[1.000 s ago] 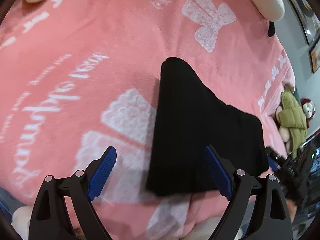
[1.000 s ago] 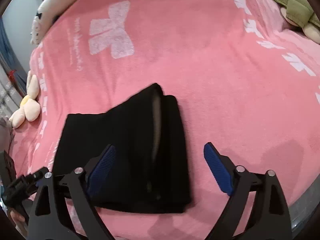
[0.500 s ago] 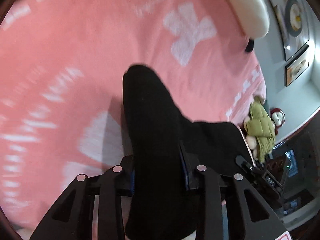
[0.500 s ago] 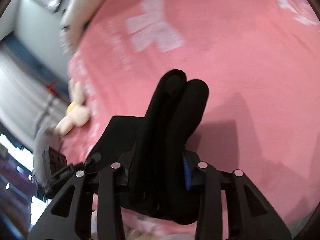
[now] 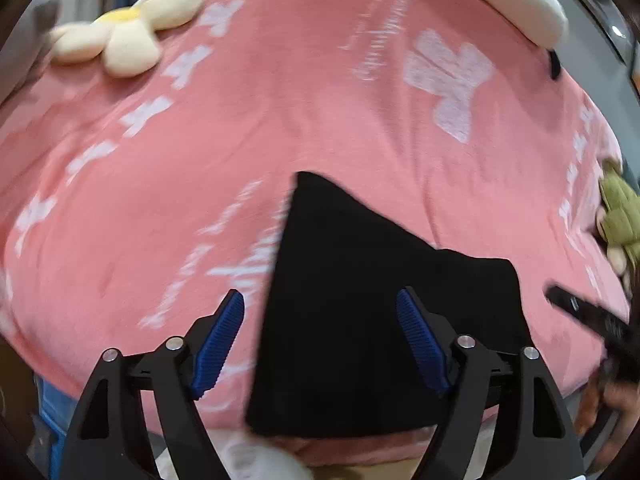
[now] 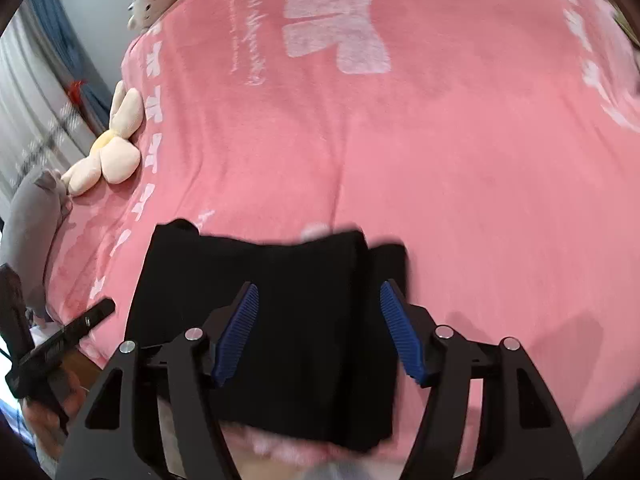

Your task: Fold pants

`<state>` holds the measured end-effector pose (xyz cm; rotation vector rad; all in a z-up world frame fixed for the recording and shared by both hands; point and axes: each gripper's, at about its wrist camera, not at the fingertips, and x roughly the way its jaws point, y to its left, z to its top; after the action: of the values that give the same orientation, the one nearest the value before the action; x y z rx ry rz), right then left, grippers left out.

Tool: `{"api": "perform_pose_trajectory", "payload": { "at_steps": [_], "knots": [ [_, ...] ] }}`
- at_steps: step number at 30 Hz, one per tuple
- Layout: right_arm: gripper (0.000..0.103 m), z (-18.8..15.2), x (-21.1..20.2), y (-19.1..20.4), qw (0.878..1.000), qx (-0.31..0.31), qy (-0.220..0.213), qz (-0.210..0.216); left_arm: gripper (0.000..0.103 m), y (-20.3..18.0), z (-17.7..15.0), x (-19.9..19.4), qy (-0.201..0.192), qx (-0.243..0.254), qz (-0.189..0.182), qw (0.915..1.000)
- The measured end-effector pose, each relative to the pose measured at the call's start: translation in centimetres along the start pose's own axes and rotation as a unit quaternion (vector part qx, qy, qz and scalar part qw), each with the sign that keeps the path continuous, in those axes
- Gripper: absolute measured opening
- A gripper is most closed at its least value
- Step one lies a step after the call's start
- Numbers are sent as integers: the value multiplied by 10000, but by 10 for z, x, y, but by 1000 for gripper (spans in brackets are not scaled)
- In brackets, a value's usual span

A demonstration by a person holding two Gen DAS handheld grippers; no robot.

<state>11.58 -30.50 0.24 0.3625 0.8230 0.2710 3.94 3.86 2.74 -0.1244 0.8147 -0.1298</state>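
Left wrist view showed my left gripper (image 5: 320,340) with its blue fingers (image 5: 218,346) spread apart; they had just been opening, and they squeezed nothing; the black pants (image 5: 360,320) lay folded on the pink blanket (image 5: 280,120), partly in the gap but not pinched; a flower toy (image 5: 124,36) sat far off near the blanket's edge. My right gripper (image 6: 318,332) had its fingers apart too, just opened, holding nothing; the pants (image 6: 280,300) lay under them near the bed's near edge.

Black left gripper (image 5: 320,330) and right gripper (image 6: 319,326), ribbed blue pads, silver screws
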Motion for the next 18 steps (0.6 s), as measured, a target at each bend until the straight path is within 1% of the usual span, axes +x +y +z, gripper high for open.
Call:
{"api": "perform_pose_trajectory", "payload": {
  "at_steps": [1, 2, 4, 5, 6, 7, 8, 9, 10, 11, 12, 13, 14, 15, 16, 17, 18],
  "knots": [
    [63, 7, 9, -2, 10000, -30, 48, -60, 76, -4, 0, 4, 51, 101, 66, 9999],
    [69, 10, 20, -6, 9998, -49, 93, -159, 76, -10, -1, 10, 118, 220, 111, 9996],
    [70, 16, 51, -16, 9988, 15, 416, -273, 76, -17, -2, 21, 287, 311, 144, 9990],
    [64, 17, 64, -15, 9984, 62, 508, -243, 76, -20, -5, 23, 351, 302, 133, 9988],
    [55, 15, 75, -16, 9980, 5, 620, -74, 76, -18, -7, 27, 422, 277, 145, 9986],
    [34, 13, 81, -14, 9975, -101, 691, 65, 76, -18, -6, 29, 426, 307, 183, 9985],
    [22, 15, 84, -8, 9968, -235, 762, 40, 78, -19, -8, 30, 430, 372, 257, 9981],
    [22, 15, 78, -3, 9969, -340, 703, 61, 78, -19, -8, 33, 457, 451, 369, 9973],
    [11, 19, 65, 2, 9975, -412, 523, 234, 79, -18, -8, 37, 510, 544, 485, 9960],
    [4, 25, 49, 6, 9977, -392, 328, 447, 79, -18, -8, 40, 559, 588, 571, 9951],
    [4, 31, 31, 10, 9974, -345, 131, 625, 79, -17, -8, 44, 610, 615, 633, 9942],
    [4, 32, 20, 12, 9971, -402, -22, 649, 80, -16, -9, 45, 627, 618, 658, 9939],
    [4, 32, 16, 13, 9969, -523, -116, 568, 83, -16, -10, 46, 613, 610, 656, 9941],
    [5, 28, 25, 12, 9971, -726, -38, 212, 85, -16, -9, 46, 584, 593, 640, 9945],
    [9, 21, 46, 8, 9953, -917, 245, -197, 85, -16, -8, 48, 579, 582, 626, 9947],
    [12, 14, 64, 4, 9927, -1002, 527, -408, 85, -17, -8, 49, 592, 594, 635, 9945],
    [13, 3, 83, -3, 9901, -957, 836, -596, 85, -18, -9, 50, 592, 628, 666, 9940]
  ]
}}
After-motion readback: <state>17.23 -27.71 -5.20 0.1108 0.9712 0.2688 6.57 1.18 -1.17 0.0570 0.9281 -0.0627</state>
